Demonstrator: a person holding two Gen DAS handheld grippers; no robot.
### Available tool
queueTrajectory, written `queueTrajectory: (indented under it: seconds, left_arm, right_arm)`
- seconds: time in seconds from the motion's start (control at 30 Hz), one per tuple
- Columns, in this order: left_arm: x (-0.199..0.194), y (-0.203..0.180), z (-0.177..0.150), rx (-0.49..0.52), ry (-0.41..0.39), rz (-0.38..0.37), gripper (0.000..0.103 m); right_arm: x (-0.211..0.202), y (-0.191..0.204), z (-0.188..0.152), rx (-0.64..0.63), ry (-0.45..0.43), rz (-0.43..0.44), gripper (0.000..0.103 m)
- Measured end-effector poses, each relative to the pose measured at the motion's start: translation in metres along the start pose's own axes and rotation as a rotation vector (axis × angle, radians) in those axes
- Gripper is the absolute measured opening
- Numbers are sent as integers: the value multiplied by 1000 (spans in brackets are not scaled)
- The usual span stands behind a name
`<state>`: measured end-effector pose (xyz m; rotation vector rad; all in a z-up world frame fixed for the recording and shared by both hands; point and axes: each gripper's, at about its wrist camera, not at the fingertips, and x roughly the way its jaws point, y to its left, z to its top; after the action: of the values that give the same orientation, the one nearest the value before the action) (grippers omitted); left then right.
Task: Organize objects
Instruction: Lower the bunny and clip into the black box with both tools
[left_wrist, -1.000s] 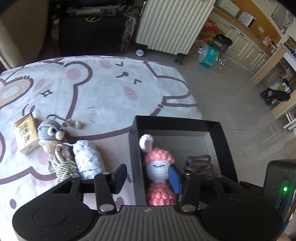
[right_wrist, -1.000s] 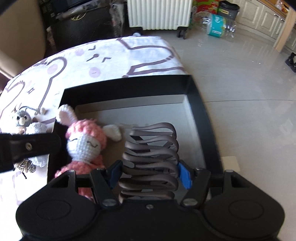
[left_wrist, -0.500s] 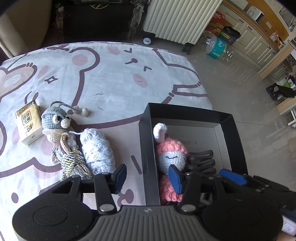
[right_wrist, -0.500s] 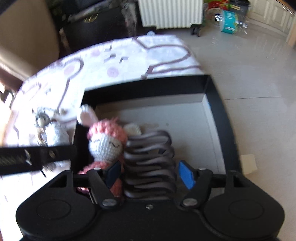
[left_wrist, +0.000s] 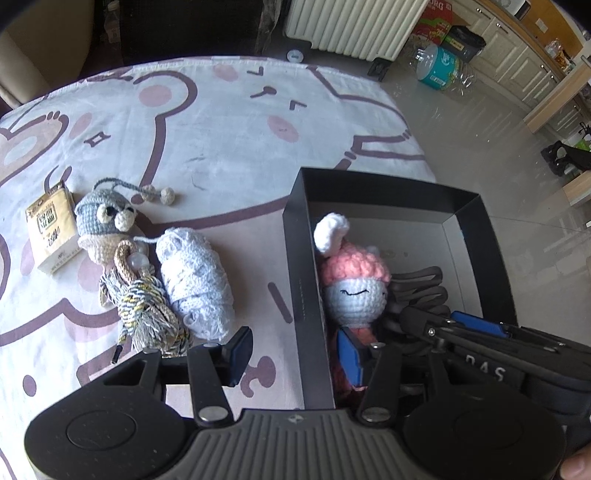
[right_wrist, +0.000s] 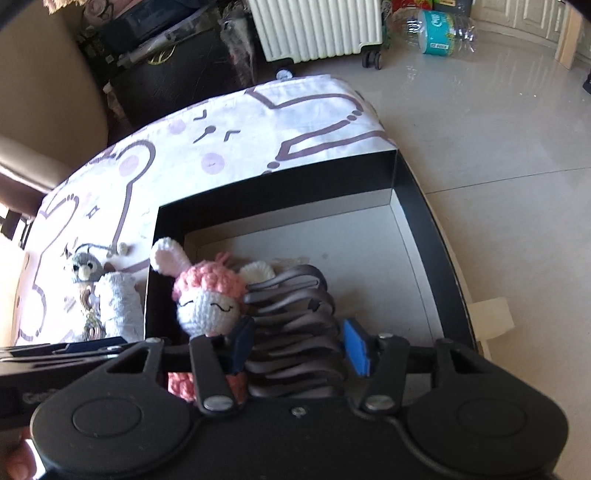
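Right tongs (right_wrist: 297, 343) closing around strap coil (right_wrist: 291, 328); left tongs (left_wrist: 293, 350) spread, "DAS" lettering nearby.

Pink crocheted bunny (right_wrist: 208, 295) lies beside dark straps (right_wrist: 291, 325) in black box (right_wrist: 280, 188).

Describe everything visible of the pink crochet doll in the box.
The doll is crocheted yarn: bobbly pink cap, white face with stitched closed eyes and smile, white pink-lined ears, pink body. It lies in the black box against its left wall, head toward the far end, touching the dark folded strap beside it.
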<state>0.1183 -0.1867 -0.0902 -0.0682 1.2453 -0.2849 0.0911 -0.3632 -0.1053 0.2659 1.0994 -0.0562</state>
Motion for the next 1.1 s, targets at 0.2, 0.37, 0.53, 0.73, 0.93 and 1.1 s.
queueTrajectory:
  seconds: [0.2,0.37,0.53,0.73,0.93,1.1]
  left_arm:
    - [1,-1,-2,17,-1,16,51]
    - [2,1,-3,21,3,30,51]
    - [-6,-4,-3,40,-19,36,51]
    - [-24,-11,0,55,-75,18,51]
    - [-37,-13,0,66,-111,15,51]
    - [-49,-14,-3,89,-144,33,51]
  right_arm:
    - [-3,1,0,-4,47,28,49]
    - [-3,10,-2,-63,42,1,49]
    - [-5,6,-4,-42,26,4,49]
    - [-19,5,-1,-18,-22,9,49]
    - [-38,8,1,-15,-76,-29,49]
    - [-50,8,-2,-25,-101,-73,49]
